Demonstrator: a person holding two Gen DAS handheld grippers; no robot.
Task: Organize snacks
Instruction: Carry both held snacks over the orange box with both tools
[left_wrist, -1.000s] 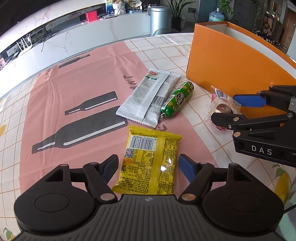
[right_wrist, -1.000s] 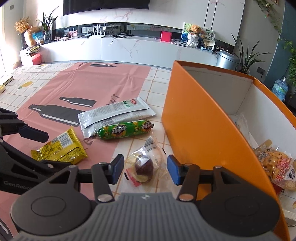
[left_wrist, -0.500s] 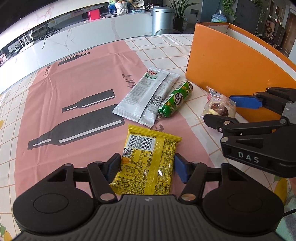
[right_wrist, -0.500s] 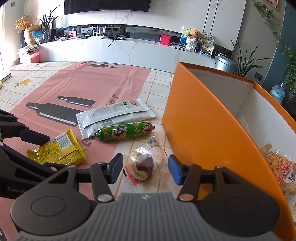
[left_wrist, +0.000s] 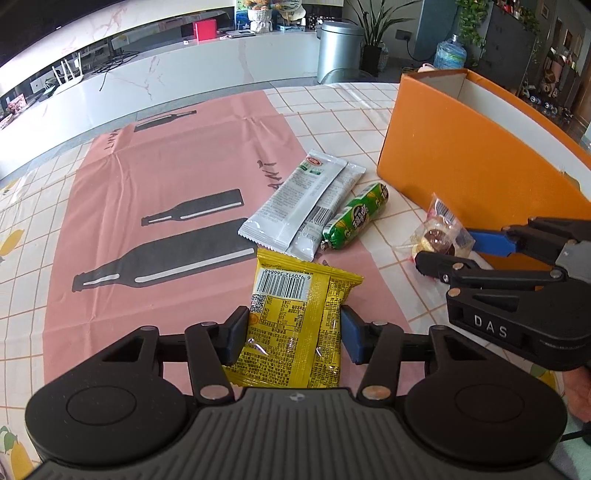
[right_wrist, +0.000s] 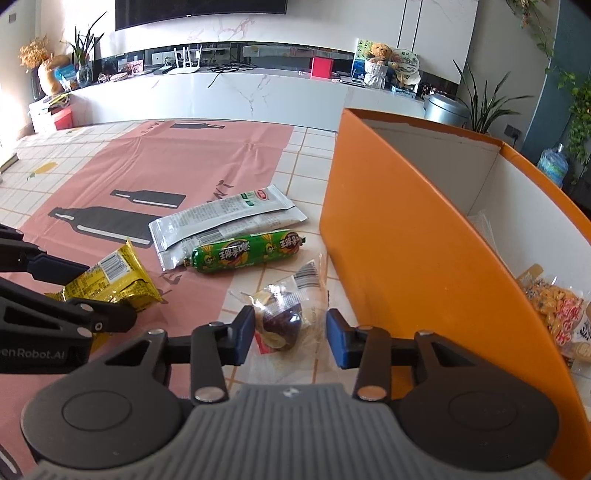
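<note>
Left wrist view: my left gripper (left_wrist: 293, 328) pointed down at the worktop (left_wrist: 332, 110), its jaws closing on the yellow packet (left_wrist: 295, 317). Both pads were already against the packet's side edges, and the wrapper bulged slightly between them. The packet lay barcode-up on the pink cloth (left_wrist: 166, 177) printed with dark bottle shapes.

Beyond the packet lay two grey sachets (left_wrist: 295, 206), overlapping lengthwise, with the green sausage (left_wrist: 354, 216) just beside them on the right. The orange box (left_wrist: 472, 155) stood past these, at the right of the worktop. My right gripper (left_wrist: 454, 247) entered from the right, its fingers on either side of the clear-wrapped chocolate snack (left_wrist: 437, 236), which sat just in front of the box wall.

Right wrist view: my right gripper (right_wrist: 290, 332) had its jaws closing, at a moderate gap, around the clear-wrapped chocolate snack (right_wrist: 282, 321). The left pad touched the wrapper; the right pad stood a little off the snack, with loose film reaching towards it, so the grip was not yet firm. The snack rested on the checked worktop (right_wrist: 310, 155) just beside the orange box (right_wrist: 413, 251). Inside the box, against its white inner wall, lay a bag of mixed crackers (right_wrist: 554, 310). At the left edge, my left gripper (right_wrist: 74, 295) held the yellow packet (right_wrist: 110, 284), one end of which was lifted and crumpled.
</note>
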